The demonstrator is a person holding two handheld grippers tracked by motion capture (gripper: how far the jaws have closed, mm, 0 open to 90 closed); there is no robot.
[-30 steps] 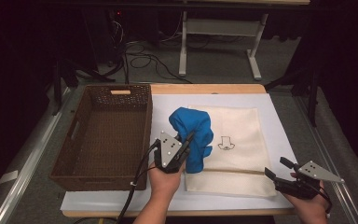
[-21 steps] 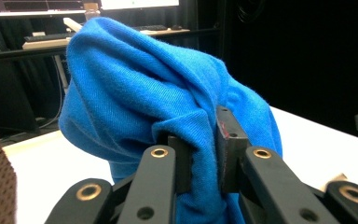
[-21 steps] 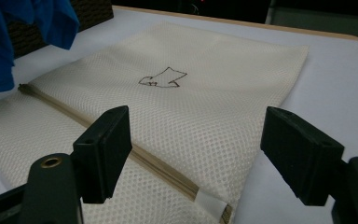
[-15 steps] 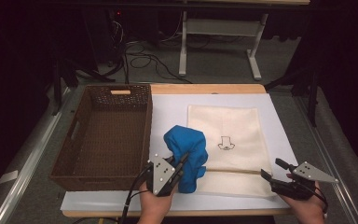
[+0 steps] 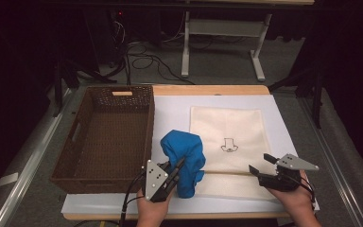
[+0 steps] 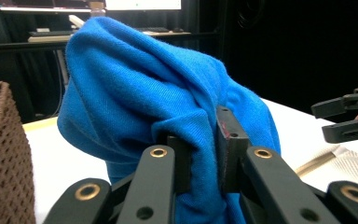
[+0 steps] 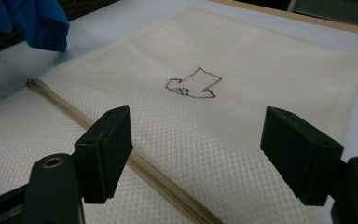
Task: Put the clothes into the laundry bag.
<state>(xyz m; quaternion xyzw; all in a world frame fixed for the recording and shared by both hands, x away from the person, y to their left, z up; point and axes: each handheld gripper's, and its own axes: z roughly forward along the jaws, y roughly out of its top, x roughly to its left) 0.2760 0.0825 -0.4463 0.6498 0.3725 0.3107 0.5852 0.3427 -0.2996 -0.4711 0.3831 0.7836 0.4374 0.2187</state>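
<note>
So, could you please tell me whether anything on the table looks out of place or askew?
Nothing stands out. The cream mesh bag lies flat and square on the white mat, the wicker basket sits upright beside it, and the blue cloth is simply bunched.

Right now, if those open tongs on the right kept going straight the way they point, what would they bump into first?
Probably the cream mesh bag lying flat ahead of the right tongs, near its zipper; depth is uncertain.

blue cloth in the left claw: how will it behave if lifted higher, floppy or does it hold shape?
Probably floppy: the blue cloth bunches in soft folds where the left claw pinches it, and it droops below the grip. Likely light, since a small pinch holds the bundle up. Loose ends may drag across the cream bag or catch the basket rim.
</note>
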